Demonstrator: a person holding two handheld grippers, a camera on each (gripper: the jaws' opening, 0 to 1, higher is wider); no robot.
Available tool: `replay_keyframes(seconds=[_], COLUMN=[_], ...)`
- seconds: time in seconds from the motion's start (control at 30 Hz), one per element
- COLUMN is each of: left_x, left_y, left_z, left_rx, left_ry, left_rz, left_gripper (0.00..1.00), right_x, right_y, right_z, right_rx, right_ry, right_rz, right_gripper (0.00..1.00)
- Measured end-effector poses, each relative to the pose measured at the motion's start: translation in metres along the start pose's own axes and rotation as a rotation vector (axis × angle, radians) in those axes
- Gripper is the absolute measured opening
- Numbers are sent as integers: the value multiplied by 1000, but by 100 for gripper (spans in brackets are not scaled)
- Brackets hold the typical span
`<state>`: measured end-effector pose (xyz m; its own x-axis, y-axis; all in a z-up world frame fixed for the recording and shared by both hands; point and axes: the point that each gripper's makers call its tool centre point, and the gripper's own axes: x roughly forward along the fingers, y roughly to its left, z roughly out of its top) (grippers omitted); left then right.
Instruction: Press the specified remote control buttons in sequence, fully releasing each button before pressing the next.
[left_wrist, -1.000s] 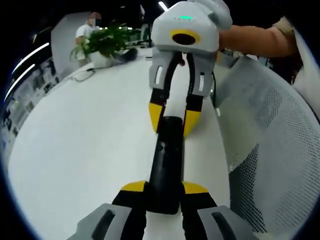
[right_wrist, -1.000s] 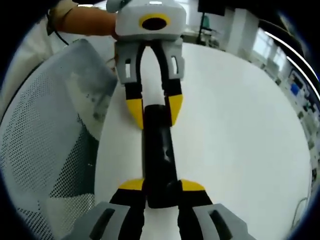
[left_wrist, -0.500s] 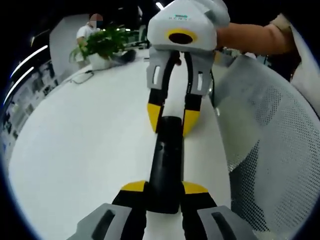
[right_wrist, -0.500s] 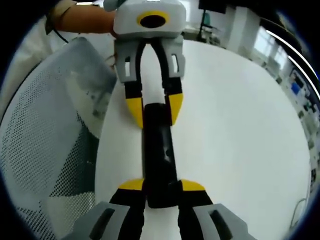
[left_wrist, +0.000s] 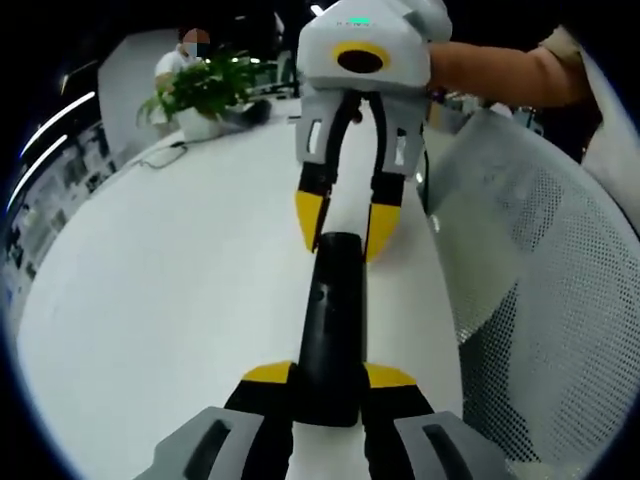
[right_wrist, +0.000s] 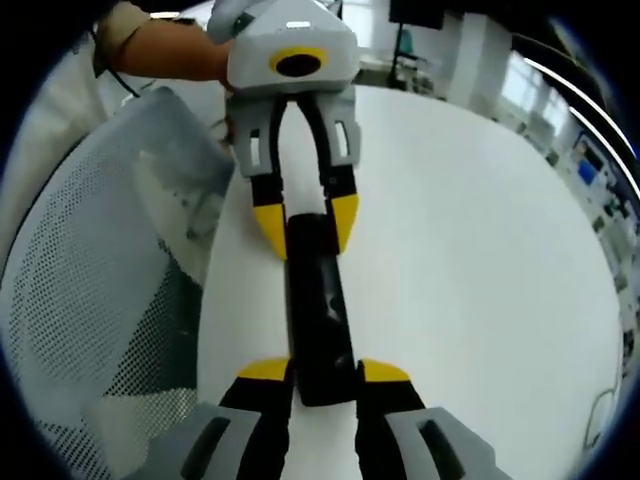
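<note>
You hold the black remote (left_wrist: 330, 330) over the white desk (left_wrist: 160, 300), each end pinched between one gripper's fingers: left gripper (left_wrist: 328, 385) near, right gripper (left_wrist: 342, 225) far. No finger rests on a button; judging by that, presses remain.

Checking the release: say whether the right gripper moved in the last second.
Yes: right gripper backed slightly off the remote, toward the unmoved plant.

Your grippers (left_wrist: 341, 222) (right_wrist: 300, 224) have white housings, black jaws with yellow tips, and your sleeve (right_wrist: 118, 22) is beige.
</note>
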<state>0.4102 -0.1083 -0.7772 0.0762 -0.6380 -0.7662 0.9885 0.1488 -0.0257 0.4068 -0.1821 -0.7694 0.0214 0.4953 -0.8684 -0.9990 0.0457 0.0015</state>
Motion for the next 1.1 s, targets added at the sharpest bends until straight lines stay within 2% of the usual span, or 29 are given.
replay_keyframes(seconds=[0.27,0.4,0.63,0.97,1.1], left_x=[1,1,1,1,0], left_y=[0,1,1,1,1], left_z=[-1,-1,-2,-2,-2], left_rx=[5,12,12,9,14], left_ry=[2,4,-6,-28,-34], left_rz=[1,2,3,3,3], left_gripper=[24,24,24,24,24], right_x=[-19,-26,-33,-28,-24], right_y=[-3,-3,-3,-3,-1], right_z=[0,0,2,0,-4], right_rx=[-21,-41,-69,-74,-82], right_ry=[21,39,81,120,158], right_rz=[-24,-24,-22,1,14], right_gripper=[10,0,0,0,0])
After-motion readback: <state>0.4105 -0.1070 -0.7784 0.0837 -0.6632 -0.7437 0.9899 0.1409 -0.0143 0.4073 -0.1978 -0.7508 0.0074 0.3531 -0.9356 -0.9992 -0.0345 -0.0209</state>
